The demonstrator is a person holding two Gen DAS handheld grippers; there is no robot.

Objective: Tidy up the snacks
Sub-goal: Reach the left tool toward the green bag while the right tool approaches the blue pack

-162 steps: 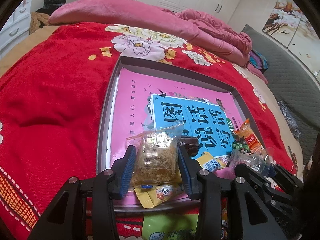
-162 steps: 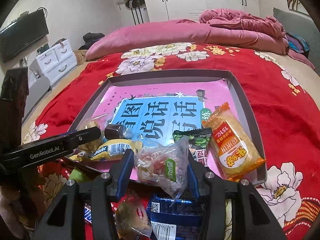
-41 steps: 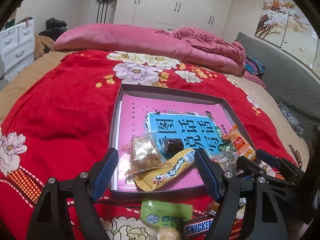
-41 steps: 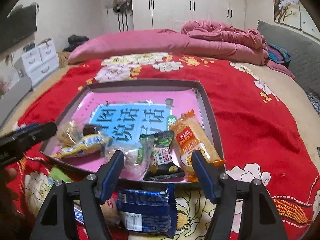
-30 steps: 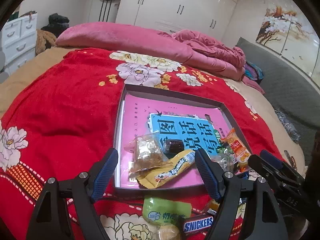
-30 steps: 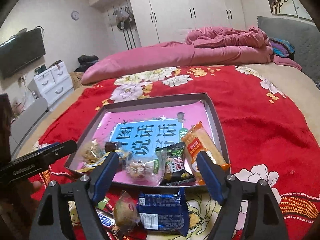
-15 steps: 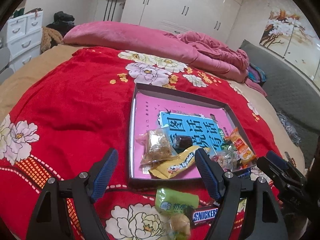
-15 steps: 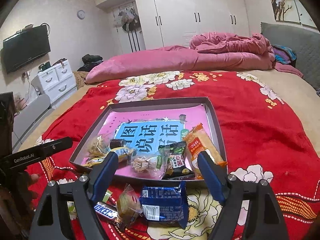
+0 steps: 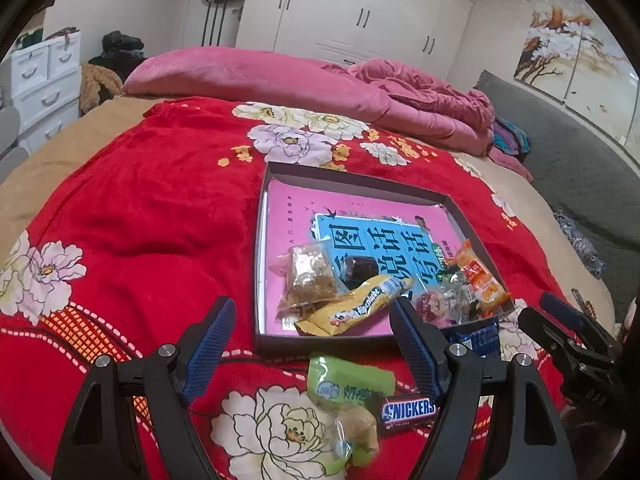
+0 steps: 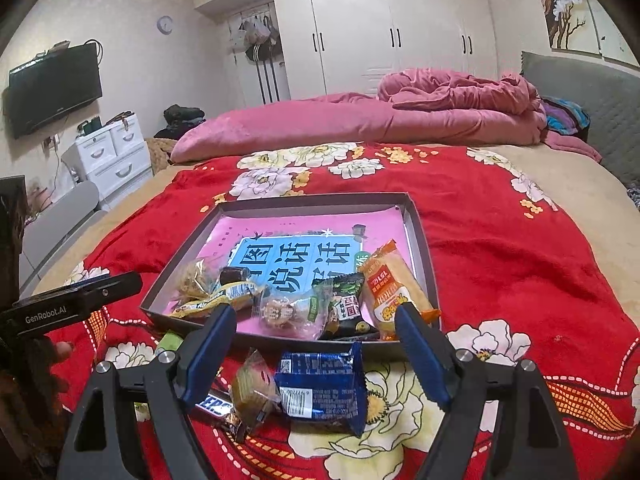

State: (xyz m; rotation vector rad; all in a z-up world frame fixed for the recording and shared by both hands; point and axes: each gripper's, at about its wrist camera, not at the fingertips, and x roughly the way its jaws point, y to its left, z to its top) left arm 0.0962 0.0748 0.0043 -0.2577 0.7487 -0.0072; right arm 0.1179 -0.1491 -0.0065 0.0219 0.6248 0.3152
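The right claw [image 10: 310,330] stands wide open with nothing between its blue pads; so does the left claw [image 9: 312,326], equally empty; both hang above the near edge of the red blanket [image 10: 500,248] on the bed, tilted downward toward the snacks.

Directly under and just ahead of the right claw lies the blue packet [image 10: 322,386], flat on the blanket, just short of the near wall of the tray [image 10: 418,224]; its long axis runs roughly across the claw's gap, from pad to pad, so I judge the jaws would close on its crimped ends unless the wrist rolls first; touching its left end sits a small brown-wrapped cake [image 10: 252,392], and left of that a Snickers bar [image 9: 408,410] half hidden behind the right claw's left finger.

Under the left claw lie the green packet [image 9: 350,380] and, nearer the camera, a clear-wrapped sweet [image 9: 356,436]; the Snickers bar sits toward that claw's right finger, its length running side to side; the left claw is the nearer one for these.

Beyond, inside the tray, the sorted snacks crowd the near wall: a yellow bar [image 9: 354,310], a clear bag of brown crumble [image 9: 310,278], an orange packet [image 10: 390,296]; the far half lies free, so each loose piece looks to need only a short carry forward over the wall.
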